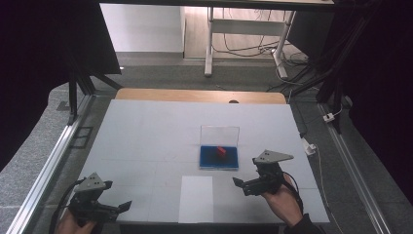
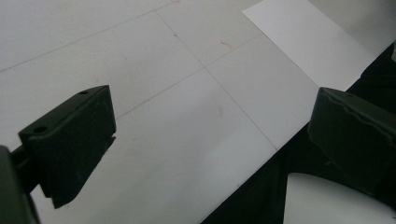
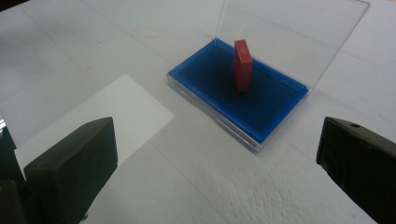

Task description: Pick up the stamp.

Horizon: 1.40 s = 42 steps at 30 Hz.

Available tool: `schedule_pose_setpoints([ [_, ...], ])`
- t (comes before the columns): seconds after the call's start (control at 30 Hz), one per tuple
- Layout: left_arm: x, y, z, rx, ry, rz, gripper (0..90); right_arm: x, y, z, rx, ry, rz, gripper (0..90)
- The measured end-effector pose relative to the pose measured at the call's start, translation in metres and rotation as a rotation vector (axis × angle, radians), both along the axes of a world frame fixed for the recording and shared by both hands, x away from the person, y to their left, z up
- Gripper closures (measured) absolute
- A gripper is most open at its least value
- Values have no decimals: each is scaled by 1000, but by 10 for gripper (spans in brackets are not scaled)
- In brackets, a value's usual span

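Note:
A shallow blue-lined case (image 1: 219, 157) (image 3: 233, 100) lies near the table's middle, its clear lid (image 1: 219, 134) (image 3: 285, 37) standing upright at the back. A small red block (image 1: 221, 151) (image 3: 243, 65) stands on end inside the case. My right gripper (image 1: 242, 185) (image 3: 219, 172) hovers open just right of and nearer than the case, jaws wide apart with nothing between them. My left gripper (image 1: 124, 206) (image 2: 210, 135) is open over the table's near left corner, also holding nothing.
A white sheet of paper (image 1: 196, 199) (image 2: 308, 39) (image 3: 93, 121) lies at the table's front edge between the two grippers. The white table (image 1: 146, 136) ends close in front of both hands. Dark curtains and metal stands ring the far side.

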<state>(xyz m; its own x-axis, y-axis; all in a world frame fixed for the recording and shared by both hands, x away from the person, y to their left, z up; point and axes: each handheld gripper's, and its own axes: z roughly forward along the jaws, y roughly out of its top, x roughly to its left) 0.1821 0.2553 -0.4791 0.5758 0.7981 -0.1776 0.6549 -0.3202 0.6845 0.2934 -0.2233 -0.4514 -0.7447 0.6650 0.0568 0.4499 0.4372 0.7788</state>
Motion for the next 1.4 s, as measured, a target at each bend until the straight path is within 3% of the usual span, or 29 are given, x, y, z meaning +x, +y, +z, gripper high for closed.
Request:
schedule_pose_setpoints([
  [0.17,0,-1,0,15,-3,-2,13,9,9,0,6,14,8,0],
  [0.5,0,-2,0,15,-4,-3,12,31,29,-6,-58,18,9,0],
  [0.83,-1,-2,0,17,-6,-4,12,53,43,-10,-70,39,20,0],
  [1.4,-1,-3,0,27,-7,-5,13,87,64,-28,-144,59,23,1],
])
